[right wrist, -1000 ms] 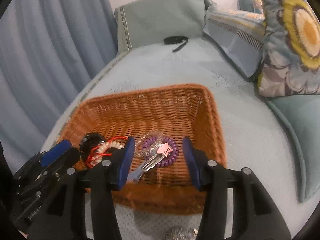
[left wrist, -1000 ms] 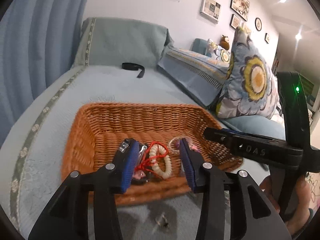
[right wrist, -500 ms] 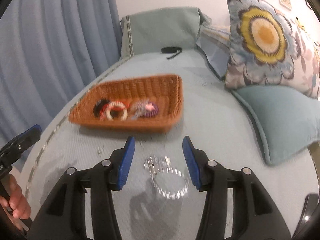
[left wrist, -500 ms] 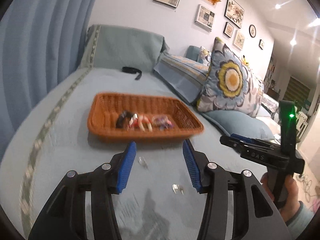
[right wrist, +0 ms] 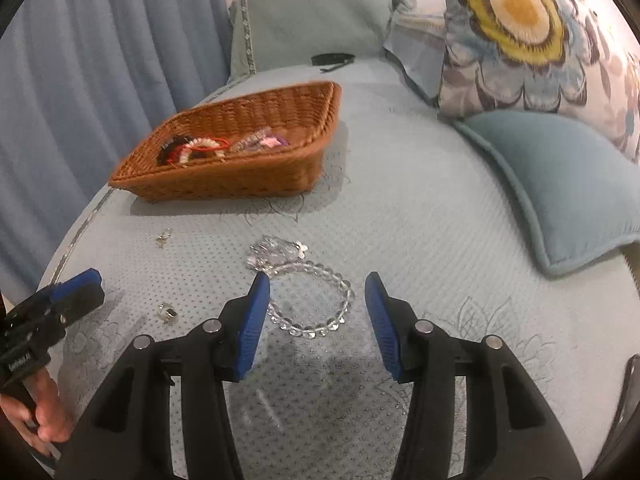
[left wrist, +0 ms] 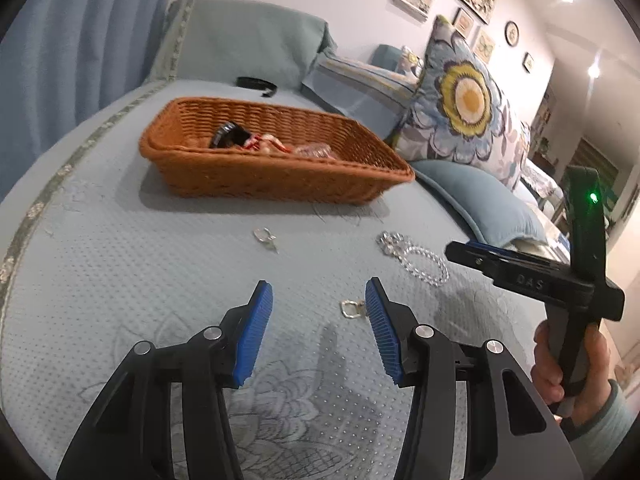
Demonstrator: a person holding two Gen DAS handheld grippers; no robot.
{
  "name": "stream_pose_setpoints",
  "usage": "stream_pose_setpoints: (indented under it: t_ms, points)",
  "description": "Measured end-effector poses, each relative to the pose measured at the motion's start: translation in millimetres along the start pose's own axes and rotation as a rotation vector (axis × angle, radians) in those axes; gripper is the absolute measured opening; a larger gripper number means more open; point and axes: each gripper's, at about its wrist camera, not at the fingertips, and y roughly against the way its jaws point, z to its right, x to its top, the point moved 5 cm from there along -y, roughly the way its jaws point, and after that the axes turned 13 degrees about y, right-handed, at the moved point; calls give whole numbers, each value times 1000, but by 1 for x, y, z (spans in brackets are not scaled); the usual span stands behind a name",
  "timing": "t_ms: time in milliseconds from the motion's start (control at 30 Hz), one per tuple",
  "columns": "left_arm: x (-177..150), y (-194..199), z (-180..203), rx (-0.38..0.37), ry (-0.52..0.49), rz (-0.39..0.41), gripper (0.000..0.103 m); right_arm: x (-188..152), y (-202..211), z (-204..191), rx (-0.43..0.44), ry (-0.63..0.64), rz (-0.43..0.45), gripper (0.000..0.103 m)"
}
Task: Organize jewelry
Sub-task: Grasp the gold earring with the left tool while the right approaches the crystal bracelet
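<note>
Your right gripper [right wrist: 316, 314] hung spread just above the clear bead bracelet [right wrist: 310, 300] on the bed; your left gripper [left wrist: 318, 330] was spread beside a small ring [left wrist: 351, 309], both well short of the wicker basket [left wrist: 256, 176]

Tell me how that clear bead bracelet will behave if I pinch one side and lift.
The bracelet is a string of small round beads, so it will probably droop limp from the pinch. The glassy beads look slippery between the open right gripper's ridged pads. Its knotted cluster may swing.
</note>
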Motion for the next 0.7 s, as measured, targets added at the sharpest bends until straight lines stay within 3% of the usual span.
stream_pose_setpoints:
  t_ms: [267, 400, 500, 700]
  points:
    - [-12, -23, 17, -5, -60, -81, 47, -10, -13, 5, -15, -17, -43, 46]
    - [-21, -49, 35, 58, -161, -139, 47, -15, -16, 5, -15, -23, -56, 46]
    - [-25, -57, 43, 110, -230, -142, 43, -13, -17, 2, -11, -15, -47, 46]
    - [-22, -53, 30, 148, -223, -138, 29, -11, -25, -9, -24, 36, -77, 32]
